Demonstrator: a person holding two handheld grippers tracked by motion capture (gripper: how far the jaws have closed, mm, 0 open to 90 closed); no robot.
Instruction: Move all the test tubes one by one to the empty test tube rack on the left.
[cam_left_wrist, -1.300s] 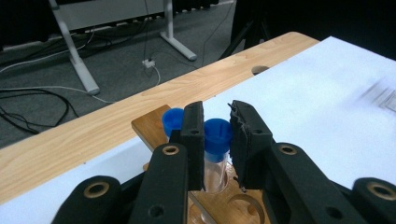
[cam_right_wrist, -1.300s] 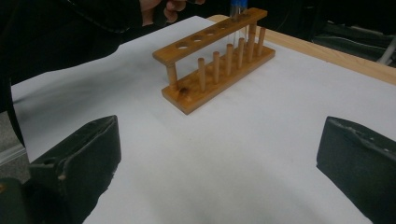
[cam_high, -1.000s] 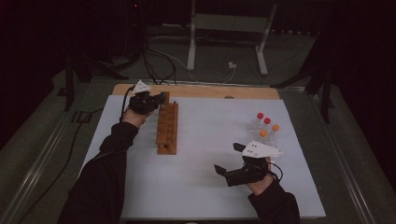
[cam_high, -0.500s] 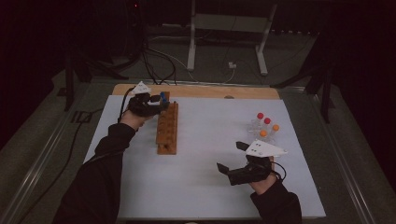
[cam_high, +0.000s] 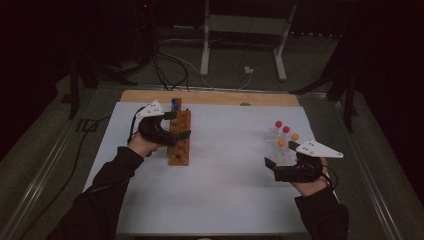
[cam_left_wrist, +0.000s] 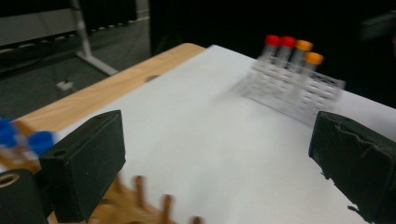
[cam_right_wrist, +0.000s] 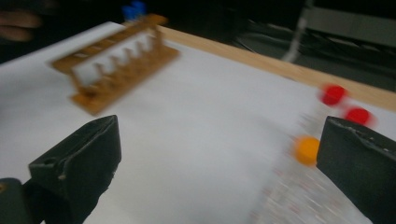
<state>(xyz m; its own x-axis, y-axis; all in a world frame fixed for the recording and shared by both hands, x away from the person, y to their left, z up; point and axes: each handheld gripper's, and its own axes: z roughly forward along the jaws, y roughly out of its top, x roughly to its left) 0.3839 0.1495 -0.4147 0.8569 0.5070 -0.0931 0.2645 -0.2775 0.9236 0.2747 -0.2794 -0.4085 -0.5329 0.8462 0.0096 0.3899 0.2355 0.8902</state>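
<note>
Roughly counted: two blue-capped tubes (cam_high: 174, 104) in one wooden rack (cam_high: 179, 137); two red-capped tubes (cam_high: 282, 126) and two orange-capped tubes (cam_high: 288, 139) in one clear rack (cam_left_wrist: 299, 88). Left gripper (cam_high: 179, 124), just opening, and right gripper (cam_high: 268, 167) gape empty.

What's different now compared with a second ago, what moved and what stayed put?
The left gripper has pulled back from the far end of the wooden rack; its jaws have just been opening and nothing is between them. The blue-capped tubes stand in the rack. The right gripper has moved toward the clear rack of red- and orange-capped tubes, jaws open. Both racks stayed put.
</note>
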